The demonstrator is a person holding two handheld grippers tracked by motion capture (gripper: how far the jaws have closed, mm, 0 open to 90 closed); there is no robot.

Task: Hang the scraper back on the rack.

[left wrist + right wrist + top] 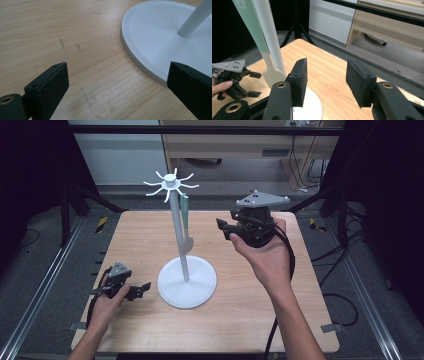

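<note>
White stand (pixel 186 270) sits near table centre: round base, thin upright pole, ring of curved hooks at the top. A spatula (pixel 185 222) hangs from a hook on the pole's 3 o'clock side, pale green handle up, cream blade down, blade close against the pole. Whether blade and pole actually touch is hard to tell from the high view.

Right gripper (pixel 224 229) is raised above the table at about 3 o'clock from the pole, jaws aimed toward the spatula, parted to a moderate gap, nothing between them. In the right gripper view the spatula blade (pixel 272 73) lies just beyond the left jaw, not between the pads.

Left gripper (pixel 145 287) rests low at the base's 9 o'clock, jaws spread wide and empty. In the left gripper view the base rim (pixel 140 62) runs behind the right-hand jaw, with no contact visible.

Step in hand, as I judge it: approach to the hanging spatula, grasp not yet made. Next move calls for bringing the right jaws around the handle or blade neck, closing, then lifting it up and off the hook. The left gripper looks placed to steady the base if the stand tips.

Surface: light wood-grain table (pixel 300 285), faint scuffs. Room: dark metal framing and rails around the table, grey floor with loose cables, a pale wooden desk at 12 o'clock.
</note>
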